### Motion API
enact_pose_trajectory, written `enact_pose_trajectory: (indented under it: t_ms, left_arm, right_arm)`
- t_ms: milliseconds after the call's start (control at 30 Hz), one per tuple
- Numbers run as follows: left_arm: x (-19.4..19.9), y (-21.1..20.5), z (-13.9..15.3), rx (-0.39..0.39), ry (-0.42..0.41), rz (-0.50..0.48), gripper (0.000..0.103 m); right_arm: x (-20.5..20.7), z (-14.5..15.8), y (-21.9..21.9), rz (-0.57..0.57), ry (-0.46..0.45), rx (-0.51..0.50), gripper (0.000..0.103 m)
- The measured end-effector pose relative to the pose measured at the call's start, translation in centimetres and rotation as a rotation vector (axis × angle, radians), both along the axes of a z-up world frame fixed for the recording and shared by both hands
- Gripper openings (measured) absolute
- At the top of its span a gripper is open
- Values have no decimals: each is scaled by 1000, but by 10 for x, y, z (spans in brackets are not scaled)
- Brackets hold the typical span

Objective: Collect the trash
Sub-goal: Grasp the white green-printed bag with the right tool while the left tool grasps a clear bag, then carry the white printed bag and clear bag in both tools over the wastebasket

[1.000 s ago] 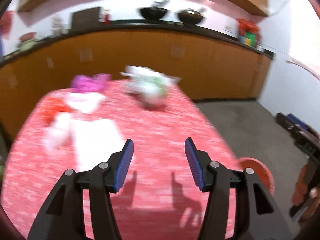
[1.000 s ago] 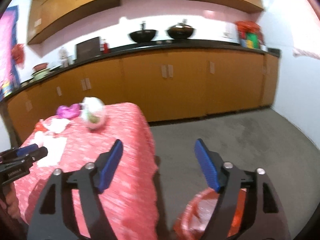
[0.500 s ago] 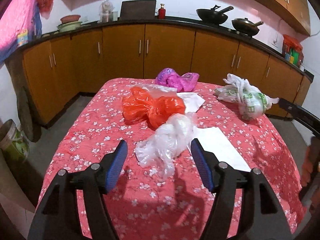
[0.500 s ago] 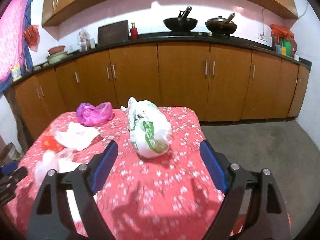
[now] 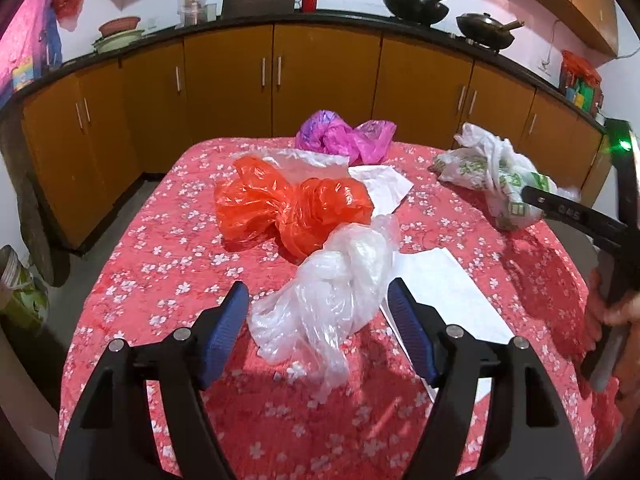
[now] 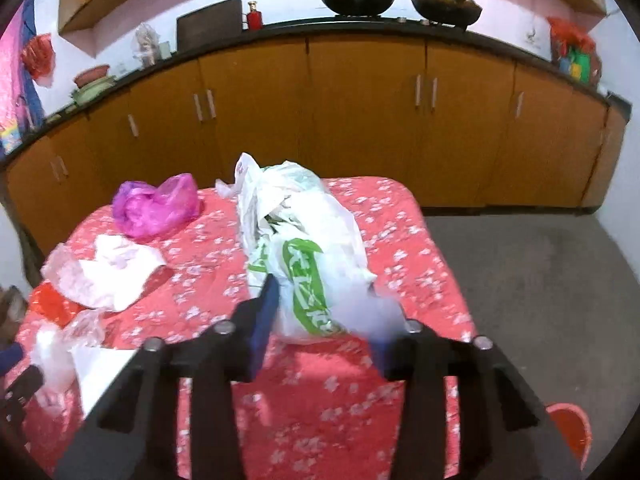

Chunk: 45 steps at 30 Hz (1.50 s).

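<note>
Right wrist: crumpled white green-printed bag (image 6: pixel 308 256) clamped in closing right gripper (image 6: pixel 324 300); left gripper (image 5: pixel 320 316) apart.

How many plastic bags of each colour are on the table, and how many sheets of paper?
Orange bag: 1
Purple bag: 1
Clear bag: 1
White bag with green print: 1
White paper sheets: 2
Total: 6 things on the table
</note>
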<state>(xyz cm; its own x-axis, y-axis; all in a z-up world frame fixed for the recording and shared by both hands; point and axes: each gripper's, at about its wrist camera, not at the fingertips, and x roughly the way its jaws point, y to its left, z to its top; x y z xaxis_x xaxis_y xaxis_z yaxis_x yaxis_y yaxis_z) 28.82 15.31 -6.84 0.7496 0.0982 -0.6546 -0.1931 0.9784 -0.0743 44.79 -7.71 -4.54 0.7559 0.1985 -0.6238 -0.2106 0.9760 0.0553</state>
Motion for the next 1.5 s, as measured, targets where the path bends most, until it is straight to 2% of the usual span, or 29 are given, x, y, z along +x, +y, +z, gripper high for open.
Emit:
enact_pose_trajectory:
  t_ms: [167,300,367,433,533,667,1033,1500]
  left_arm:
    - [10,4,-5,-34,30,4,71]
    - [11,-2,2,-36,5,16,70]
    - [14,-5,3,-28,14,20,61]
    - [20,-10,0,-19,39,18,41]
    - [21,-15,-2,-18,43,3,22]
    - [10,-12,0,-44,9,-10,10]
    - [-34,6,32,-67,-99,14,8]
    - [-51,-37,71,-86,-224,-54,8]
  right_arm:
    - [-13,1,1,32,-13,21,23]
    - [-20,-1,0,40,-15,15,23]
    - [-21,0,-3,37,-11,26,23]
    - [-23,0,-5,31,-8,38,23]
    - [-28,1,-9,29,-8,46,22]
    - [-40,4,-18,29,-18,62,21]
    - [-80,22,-43,46,-57,132,17]
    - [-146,62,-65,72,-181,187,15]
